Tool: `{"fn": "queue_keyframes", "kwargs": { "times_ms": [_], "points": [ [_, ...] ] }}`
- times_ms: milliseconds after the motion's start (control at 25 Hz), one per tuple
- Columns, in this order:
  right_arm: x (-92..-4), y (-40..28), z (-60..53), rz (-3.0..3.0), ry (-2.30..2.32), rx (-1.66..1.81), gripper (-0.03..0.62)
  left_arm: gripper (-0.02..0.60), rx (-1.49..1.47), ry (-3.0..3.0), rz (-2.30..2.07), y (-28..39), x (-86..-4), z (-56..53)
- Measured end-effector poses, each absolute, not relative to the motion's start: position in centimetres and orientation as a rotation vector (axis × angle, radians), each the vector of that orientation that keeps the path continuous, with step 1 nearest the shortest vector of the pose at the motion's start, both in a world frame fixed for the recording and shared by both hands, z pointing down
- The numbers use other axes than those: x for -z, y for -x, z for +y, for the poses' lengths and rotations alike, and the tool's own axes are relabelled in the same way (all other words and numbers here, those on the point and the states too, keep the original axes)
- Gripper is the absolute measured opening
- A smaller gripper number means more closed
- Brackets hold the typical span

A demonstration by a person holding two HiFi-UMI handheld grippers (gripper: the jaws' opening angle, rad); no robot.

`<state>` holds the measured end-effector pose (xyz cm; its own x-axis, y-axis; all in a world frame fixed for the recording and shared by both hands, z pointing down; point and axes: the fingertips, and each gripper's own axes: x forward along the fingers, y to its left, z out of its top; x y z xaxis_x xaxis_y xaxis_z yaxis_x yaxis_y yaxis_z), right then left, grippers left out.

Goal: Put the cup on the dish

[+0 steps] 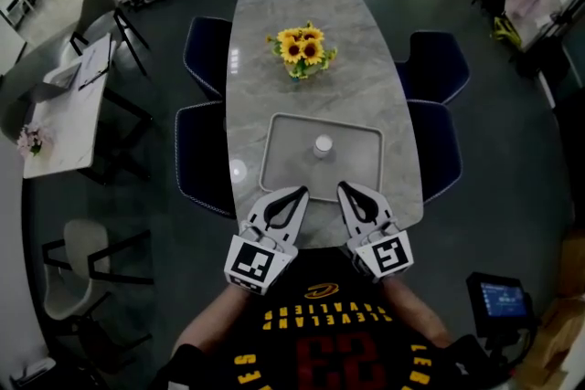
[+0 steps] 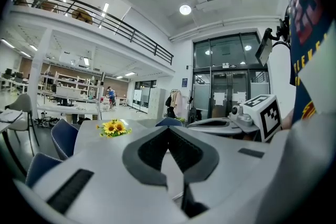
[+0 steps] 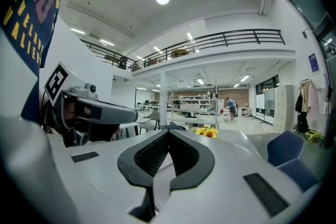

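Observation:
A small white cup (image 1: 323,145) stands upright on the flat grey rectangular dish (image 1: 283,171) in the middle of the marble table. My left gripper (image 1: 303,191) is shut and empty at the dish's near edge, left of the cup. My right gripper (image 1: 343,187) is shut and empty beside it, also short of the cup. In the left gripper view the closed jaws (image 2: 169,128) point over the table and the cup is hidden. The right gripper view shows its jaws (image 3: 169,132) closed too, with no cup in sight.
A bunch of sunflowers (image 1: 304,48) stands at the far end of the table (image 1: 256,41). Dark blue chairs (image 1: 205,50) flank both long sides. A white desk (image 1: 78,105) stands to the left. A person's torso in a dark jersey is at the near edge.

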<state>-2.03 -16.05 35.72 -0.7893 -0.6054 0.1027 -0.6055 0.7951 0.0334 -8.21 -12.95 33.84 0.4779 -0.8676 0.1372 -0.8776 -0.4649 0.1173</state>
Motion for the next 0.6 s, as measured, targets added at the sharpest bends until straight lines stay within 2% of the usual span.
{"fn": "queue_keyframes", "kwargs": {
  "times_ms": [600],
  "points": [
    [-36.37, 1.23, -15.39, -2.848, -0.985, -0.012, 0.006, 0.002, -0.081, -2.569, -1.493, 7.28, -34.13, -13.01]
  ]
}}
